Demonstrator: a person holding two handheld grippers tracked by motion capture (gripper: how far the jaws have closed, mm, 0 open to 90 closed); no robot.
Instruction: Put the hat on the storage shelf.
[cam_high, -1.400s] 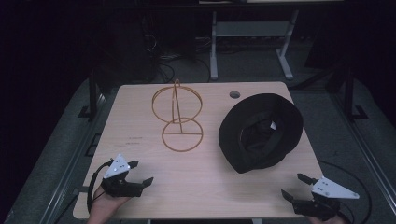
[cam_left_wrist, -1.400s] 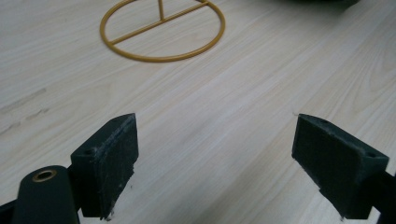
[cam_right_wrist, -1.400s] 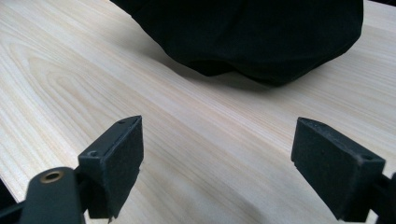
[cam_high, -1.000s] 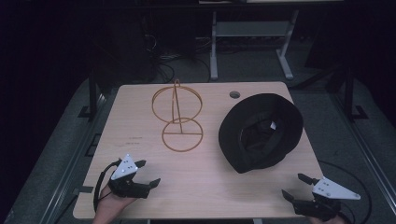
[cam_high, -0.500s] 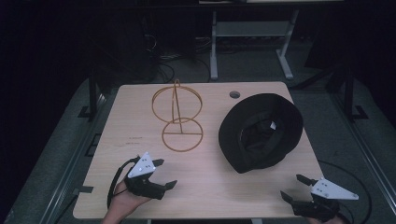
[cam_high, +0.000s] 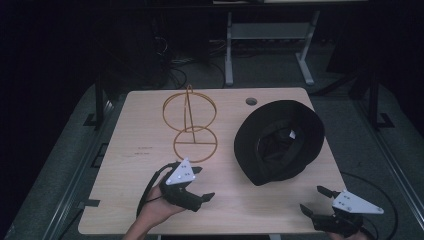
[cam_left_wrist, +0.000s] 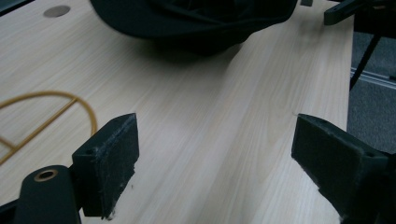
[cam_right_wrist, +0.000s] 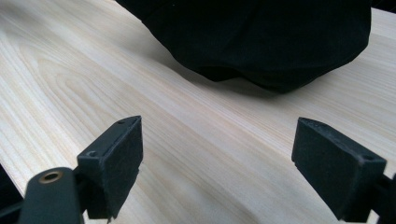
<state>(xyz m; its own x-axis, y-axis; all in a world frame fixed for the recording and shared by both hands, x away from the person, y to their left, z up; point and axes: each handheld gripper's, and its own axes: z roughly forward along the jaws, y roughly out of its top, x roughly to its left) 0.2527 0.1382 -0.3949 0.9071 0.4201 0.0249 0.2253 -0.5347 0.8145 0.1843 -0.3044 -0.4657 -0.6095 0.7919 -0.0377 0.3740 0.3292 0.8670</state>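
Two spread grippers face a black fabric bucket hat.
High view: the black fabric bucket hat (cam_high: 279, 141) lies crown-down at the right of the pale wooden surface (cam_high: 130, 165), right of a gold wire hat stand (cam_high: 191, 122); it looks soft and light, best pinched at the brim. Left gripper (cam_high: 199, 184) hovers near-centre, right gripper (cam_high: 316, 201) at the near right edge. Left gripper view: jaws wide apart, pointed at the hat (cam_left_wrist: 196, 18). Right gripper view: jaws likewise apart, hat (cam_right_wrist: 261, 37) just ahead.

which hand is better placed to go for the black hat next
Probably the left. The left gripper is over the table with open jaws pointing toward the upside-down black fabric bucket hat. The right gripper, also open, hangs at the near edge of the wooden table, though about as near the hat.
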